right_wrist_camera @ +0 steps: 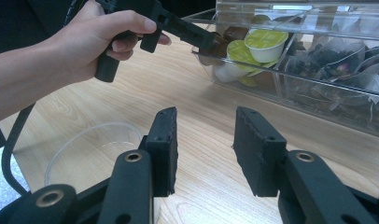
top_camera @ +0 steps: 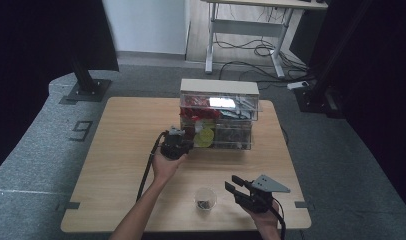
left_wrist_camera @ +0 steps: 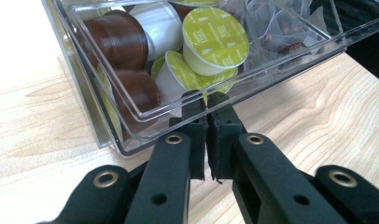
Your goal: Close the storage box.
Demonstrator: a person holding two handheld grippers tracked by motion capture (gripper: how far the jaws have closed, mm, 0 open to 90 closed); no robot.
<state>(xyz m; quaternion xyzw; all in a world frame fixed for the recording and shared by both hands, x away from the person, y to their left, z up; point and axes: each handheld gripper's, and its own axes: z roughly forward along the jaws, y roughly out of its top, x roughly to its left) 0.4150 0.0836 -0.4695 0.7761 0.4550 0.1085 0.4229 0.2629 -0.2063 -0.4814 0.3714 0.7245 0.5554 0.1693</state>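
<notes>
A clear plastic drawer organiser (top_camera: pixel 218 115) stands at the back middle of the wooden table (top_camera: pixel 116 165). Its lower left drawer (left_wrist_camera: pixel 131 135) is pulled out and holds coffee capsules, among them a yellow-green lidded one (left_wrist_camera: pixel 215 39), brown ones and white ones. My left gripper (left_wrist_camera: pixel 207 100) is shut, its tips pinched at the middle of that drawer's front edge; from above the left gripper (top_camera: pixel 190 145) sits at the organiser's lower left corner. My right gripper (right_wrist_camera: pixel 204 140) stands open over bare wood near the front edge, nothing between its pads. A clear cup (top_camera: pixel 205 198) stands just left of the right gripper (top_camera: pixel 233 182).
The neighbouring compartments hold tea bags (right_wrist_camera: pixel 346 70) and red packets (top_camera: pixel 193 112). A cable (top_camera: pixel 147 172) trails from the left gripper along the forearm. A monitor stand base (top_camera: pixel 86 90) and desk legs (top_camera: pixel 211 45) lie beyond the table's far edge.
</notes>
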